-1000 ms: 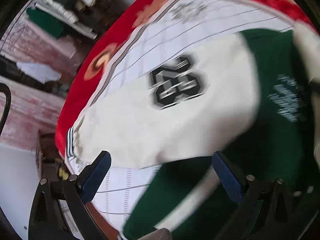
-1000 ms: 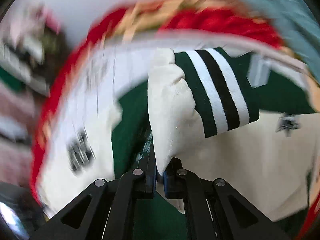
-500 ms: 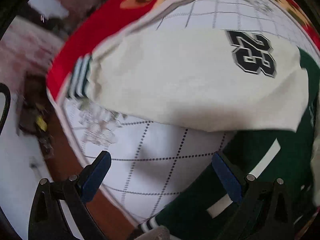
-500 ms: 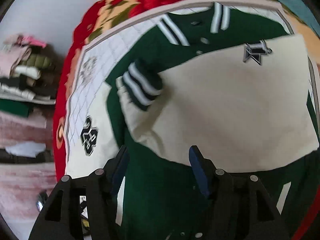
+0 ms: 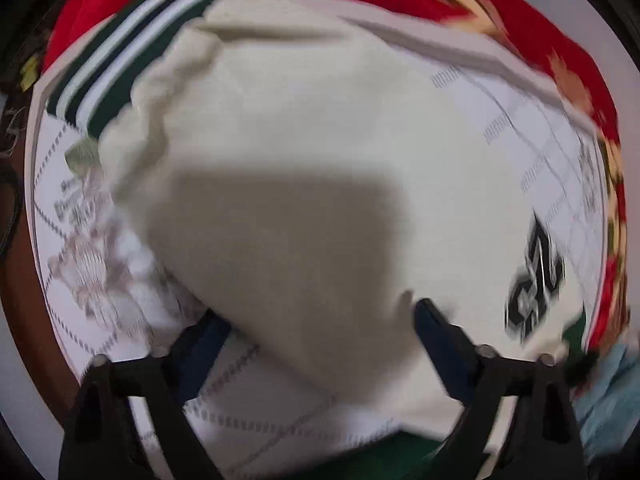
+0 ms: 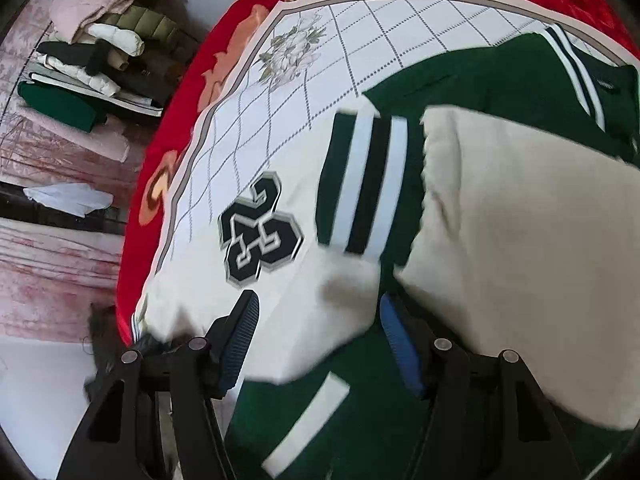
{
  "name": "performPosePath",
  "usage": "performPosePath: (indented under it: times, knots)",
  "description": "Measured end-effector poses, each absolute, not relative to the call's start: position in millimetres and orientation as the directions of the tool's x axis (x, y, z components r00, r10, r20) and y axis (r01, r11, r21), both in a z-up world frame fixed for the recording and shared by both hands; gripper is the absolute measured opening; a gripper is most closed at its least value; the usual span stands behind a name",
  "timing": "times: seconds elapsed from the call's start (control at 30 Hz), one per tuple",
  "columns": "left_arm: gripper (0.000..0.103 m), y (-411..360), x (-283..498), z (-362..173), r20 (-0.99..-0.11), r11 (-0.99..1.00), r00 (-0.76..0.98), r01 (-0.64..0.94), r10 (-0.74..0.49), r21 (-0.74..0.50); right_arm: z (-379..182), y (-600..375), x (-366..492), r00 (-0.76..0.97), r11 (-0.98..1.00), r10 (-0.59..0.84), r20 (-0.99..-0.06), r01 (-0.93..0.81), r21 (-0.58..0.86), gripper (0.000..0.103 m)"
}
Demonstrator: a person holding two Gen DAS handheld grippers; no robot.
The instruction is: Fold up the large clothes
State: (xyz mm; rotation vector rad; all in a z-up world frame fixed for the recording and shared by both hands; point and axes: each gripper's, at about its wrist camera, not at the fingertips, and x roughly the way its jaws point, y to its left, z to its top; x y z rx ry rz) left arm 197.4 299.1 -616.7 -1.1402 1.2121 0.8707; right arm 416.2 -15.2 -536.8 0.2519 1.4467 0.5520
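I'm looking down on the green and cream varsity jacket (image 6: pixel 520 92), spread over a white quilted mat with a dotted diamond grid (image 6: pixel 280 120) on a bed covered by a red floral blanket (image 6: pixel 168 148).

My left hand-held gripper (image 5: pixel 316 320) points steeply down at the cream sleeve with the black "23" patch (image 5: pixel 320 140), and the picture is blurred. Its jaws have just been closing in, and the sleeve's cloth bulges up between the two blue pads (image 5: pixel 438 344), but I cannot tell whether the pads press on it. The sleeve's green, white and black striped cuff (image 5: pixel 120 52) lies at the far upper left, near the mat's edge. The patch (image 5: pixel 536 280) sits off to the right.

My right hand-held gripper (image 6: pixel 316 328) stands released, its jaws well apart after just opening. They hang over the same sleeve below the "23" patch (image 6: pixel 260 232), and I see no pad clamped on cloth. Just beyond lies the other sleeve's striped cuff (image 6: pixel 364 184), folded in over the green body, with its cream sleeve (image 6: pixel 520 240) spreading right.

Off the bed, at the upper left of the right view, a pile of folded clothes (image 6: pixel 92 52) sits against the wall.
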Motion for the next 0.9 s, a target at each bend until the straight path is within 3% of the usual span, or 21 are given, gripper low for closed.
performPosePath:
  times: [0.03, 0.1, 0.17, 0.33, 0.5, 0.63, 0.83, 0.9]
  knots:
    - [0.072, 306, 201, -615, -0.983, 0.230, 0.181, -0.956, -0.035, -0.185, -537, -22, 410, 0.025, 0.856, 0.497, -0.867, -0.180, 0.485, 0.066]
    - [0.020, 320, 211, -606, -0.987, 0.248, 0.153, -0.959, 0.057, -0.135, -539, -38, 403, 0.028, 0.875, 0.475, -0.880, -0.126, 0.468, 0.066]
    - [0.009, 337, 221, -598, -0.978, 0.264, 0.174, -0.955, 0.119, -0.138, -540, -47, 401, 0.049, 0.896, 0.438, -0.898, -0.101, 0.432, 0.066]
    - [0.004, 375, 271, -582, -0.955, 0.344, 0.219, -0.928, 0.201, -0.141, -548, -37, 413, 0.103, 0.941, 0.329, -0.939, -0.120, 0.316, 0.068]
    - [0.003, 386, 346, -532, -0.898, 0.493, 0.292, -0.864, 0.330, -0.100, -558, 1, 441, 0.236, 0.972, 0.198, -0.951, -0.176, 0.159, 0.068]
    - [0.003, 393, 372, -501, -0.856, 0.577, 0.349, -0.813, 0.381, -0.074, -598, 18, 469, 0.081, 0.962, 0.263, -0.961, -0.098, 0.255, 0.069]
    - [0.002, 346, 373, -453, -0.778, 0.698, 0.448, -0.716, 0.440, -0.018, -569, -32, 468, 0.134, 0.936, 0.339, -0.931, 0.045, 0.348, 0.070]
    - [0.001, 318, 383, -429, -0.739, 0.744, 0.494, -0.668, 0.459, 0.015, -554, -55, 458, 0.163, 0.946, 0.297, -0.941, 0.086, 0.314, 0.081]
